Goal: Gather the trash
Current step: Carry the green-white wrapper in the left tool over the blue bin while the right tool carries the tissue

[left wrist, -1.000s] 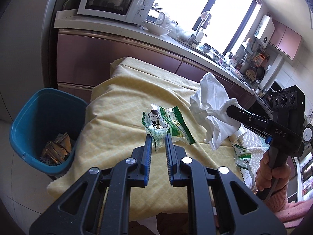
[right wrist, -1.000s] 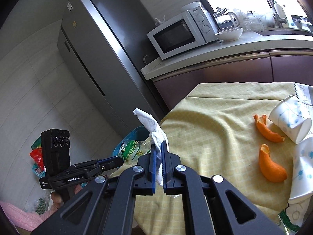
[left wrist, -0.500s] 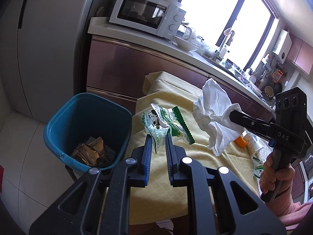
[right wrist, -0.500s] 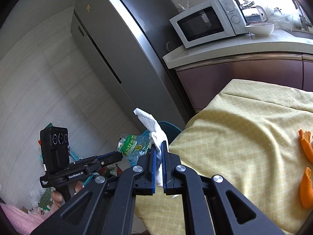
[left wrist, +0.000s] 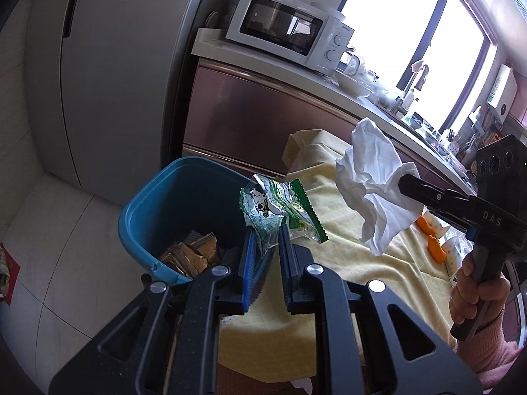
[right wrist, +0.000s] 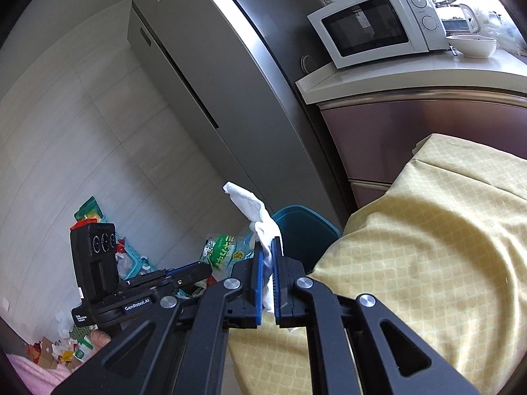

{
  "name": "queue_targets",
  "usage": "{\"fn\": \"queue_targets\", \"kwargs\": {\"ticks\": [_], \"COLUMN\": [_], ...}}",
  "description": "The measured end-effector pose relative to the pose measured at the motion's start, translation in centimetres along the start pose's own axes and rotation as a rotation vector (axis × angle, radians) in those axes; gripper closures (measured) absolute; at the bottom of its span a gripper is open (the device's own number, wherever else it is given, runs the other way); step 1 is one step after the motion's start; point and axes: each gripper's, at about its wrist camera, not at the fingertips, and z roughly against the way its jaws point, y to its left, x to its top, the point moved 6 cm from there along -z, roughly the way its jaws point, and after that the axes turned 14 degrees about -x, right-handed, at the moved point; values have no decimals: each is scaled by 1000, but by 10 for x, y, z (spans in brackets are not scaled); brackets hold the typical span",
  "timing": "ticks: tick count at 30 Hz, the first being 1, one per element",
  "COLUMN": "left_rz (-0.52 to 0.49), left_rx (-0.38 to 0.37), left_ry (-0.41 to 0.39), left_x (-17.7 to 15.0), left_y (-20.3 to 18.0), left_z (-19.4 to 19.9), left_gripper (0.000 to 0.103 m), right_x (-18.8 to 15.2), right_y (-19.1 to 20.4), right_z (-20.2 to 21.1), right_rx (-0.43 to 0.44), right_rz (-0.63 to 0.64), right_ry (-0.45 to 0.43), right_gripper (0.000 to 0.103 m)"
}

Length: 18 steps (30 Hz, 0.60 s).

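A: Wrapper [left wrist: 280, 212], green and clear, is pinched in the left gripper [left wrist: 266, 243]; jaws nearly closed, blue pads on its lower edge. It hangs just beside the rim of the bin [left wrist: 171, 204], on the table side.

B: Right gripper [right wrist: 267, 256]?

A: Jaws almost fully closed on a crumpled white tissue [right wrist: 255, 212], held in the air beside the wrapper, over the edge of the yellow cloth [right wrist: 428, 230].

B: Bin contents?

A: Brown paper scraps [left wrist: 192, 253] at the bottom.

B: Left on the table?

A: Orange peel [left wrist: 434, 243] on the cloth, behind the right gripper. Microwave [left wrist: 290, 29] on the counter, fridge [right wrist: 210, 65] beside it.
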Motion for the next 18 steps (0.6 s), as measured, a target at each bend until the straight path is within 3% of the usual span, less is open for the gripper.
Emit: {"fn": "queue_targets", "kwargs": {"ticks": [18], "left_rz": [65], "left_rx": [84], "left_ry": [24], "left_x": [-3], "left_y": [46], "left_z": [-19], "left_gripper": [89], "right_x": [20], "right_y": [24], "right_z": [-54], "right_rx": [19], "right_rz": [17], "right_ry": [41], "right_gripper": [99]}}
